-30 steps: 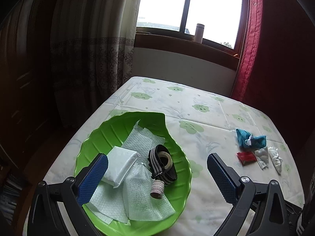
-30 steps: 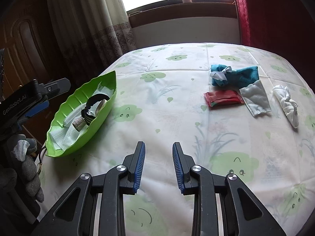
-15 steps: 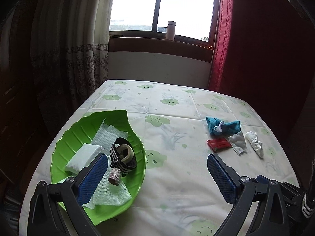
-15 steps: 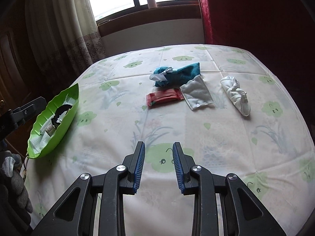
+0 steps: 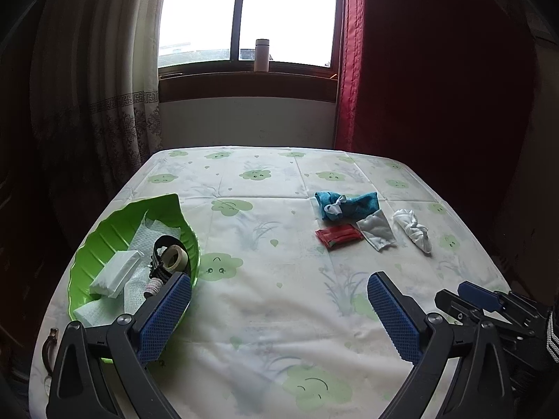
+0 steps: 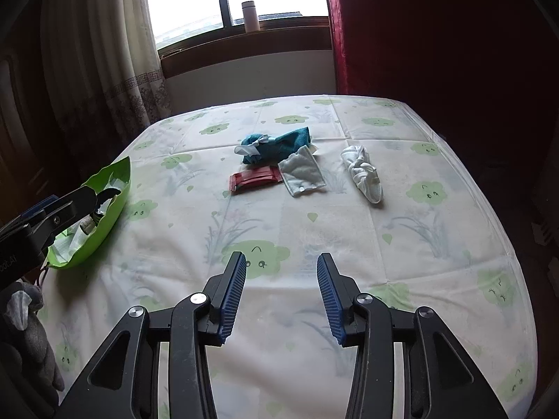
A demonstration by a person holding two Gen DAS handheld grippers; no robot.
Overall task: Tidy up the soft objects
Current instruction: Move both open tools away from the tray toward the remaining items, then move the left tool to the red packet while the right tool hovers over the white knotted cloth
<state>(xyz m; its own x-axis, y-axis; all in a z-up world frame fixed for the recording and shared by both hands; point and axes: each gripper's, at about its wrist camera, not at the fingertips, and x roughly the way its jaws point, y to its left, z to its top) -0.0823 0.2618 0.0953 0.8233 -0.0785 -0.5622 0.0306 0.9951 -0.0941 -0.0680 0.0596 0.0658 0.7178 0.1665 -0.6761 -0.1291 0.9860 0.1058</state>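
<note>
A green leaf-shaped tray (image 5: 104, 230) (image 6: 118, 202) at the table's left holds white gauze pads, a striped black band and tape rolls. Across the table lie a teal cloth bundle (image 5: 349, 204) (image 6: 279, 145), a red packet (image 5: 338, 236) (image 6: 255, 181), a pale grey pouch (image 5: 376, 229) (image 6: 302, 174) and a knotted white cloth (image 5: 412, 230) (image 6: 361, 173). My left gripper (image 5: 277, 296) is open wide above the near table, its left finger by the tray's rim. My right gripper (image 6: 281, 279) is open and empty, well short of the cloth items.
The table wears a white cloth with green cloud prints (image 5: 272, 279). A white bottle (image 5: 261, 55) stands on the windowsill behind. Beige curtain at left, red curtain (image 5: 353, 70) at right. A gloved hand (image 6: 24, 331) shows at the lower left of the right wrist view.
My right gripper has opened from nearly shut. Both grippers have swung rightward, so the tray has slid left in view and the cloth items sit nearer the centre.
</note>
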